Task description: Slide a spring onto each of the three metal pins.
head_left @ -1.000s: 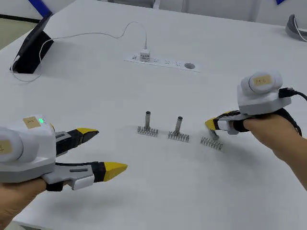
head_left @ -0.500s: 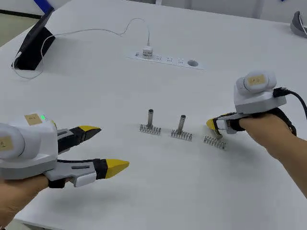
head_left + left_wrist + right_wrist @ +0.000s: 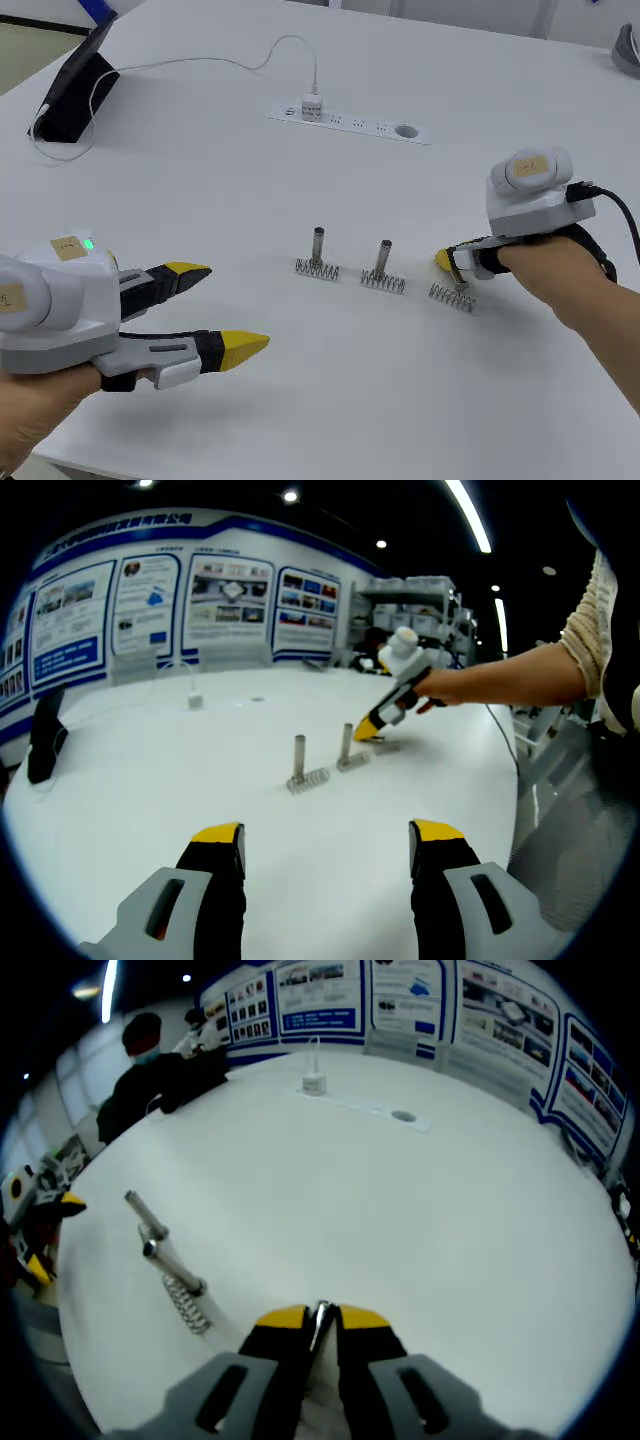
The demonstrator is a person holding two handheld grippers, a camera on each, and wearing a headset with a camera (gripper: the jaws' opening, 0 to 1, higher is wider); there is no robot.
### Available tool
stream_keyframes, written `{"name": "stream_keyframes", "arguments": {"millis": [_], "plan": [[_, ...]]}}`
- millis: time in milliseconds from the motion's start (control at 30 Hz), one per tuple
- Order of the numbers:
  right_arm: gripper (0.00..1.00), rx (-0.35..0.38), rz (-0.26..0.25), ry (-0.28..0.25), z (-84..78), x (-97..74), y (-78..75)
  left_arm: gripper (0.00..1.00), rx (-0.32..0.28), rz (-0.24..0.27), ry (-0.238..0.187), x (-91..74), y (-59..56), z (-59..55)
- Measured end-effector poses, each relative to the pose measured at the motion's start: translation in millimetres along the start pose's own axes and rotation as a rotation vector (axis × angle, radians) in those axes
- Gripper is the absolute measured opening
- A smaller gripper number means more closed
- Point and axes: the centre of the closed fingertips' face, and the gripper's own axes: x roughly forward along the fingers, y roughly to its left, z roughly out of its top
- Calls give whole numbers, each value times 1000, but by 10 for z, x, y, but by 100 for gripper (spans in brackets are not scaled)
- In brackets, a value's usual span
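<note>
Two metal pins (image 3: 318, 243) (image 3: 384, 256) stand upright mid-table, each with a spring (image 3: 316, 269) (image 3: 382, 283) lying at its foot. A third spring (image 3: 452, 297) lies to their right. My right gripper (image 3: 446, 261) hangs just above that spring, shut on a thin third pin (image 3: 320, 1318) that shows between its yellow tips. My left gripper (image 3: 215, 308) is open and empty at the near left, well short of the pins. In the left gripper view the pins (image 3: 299, 755) (image 3: 346, 742) stand ahead of its spread jaws, with the right gripper (image 3: 368, 730) beyond them.
A white power strip (image 3: 350, 122) with a plugged-in charger and cable lies at the far middle. A dark tablet stand (image 3: 70, 90) sits at the far left. People stand in the background of the right gripper view.
The head view has shifted slightly. Both grippers and the pins stay much as they were.
</note>
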Motion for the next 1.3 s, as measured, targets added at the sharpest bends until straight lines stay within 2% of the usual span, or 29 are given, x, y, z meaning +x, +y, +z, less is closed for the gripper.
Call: {"name": "stream_keyframes", "arguments": {"millis": [300, 467, 633, 833, 1000, 1300], "plan": [[10, -26, -4, 27, -13, -3, 1, 67, -2, -3, -2, 9, -7, 8], [10, -22, -1, 57, -15, 5, -10, 67, -2, -4, -1, 10, -10, 6], [9, -52, -5, 89, -14, 18, -8, 67, -1, -3, -4, 10, -11, 18], [9, -33, -18, 40, -14, 9, -3, 67, 1, 3, -8, -21, 0, 34], [9, -25, -2, 14, 25, -47, 58, 67, -2, 8, -7, -42, 15, 26], [9, -20, 16, -38, 97, -192, 162, 66, 7, 1, -20, -21, -19, 85]]}}
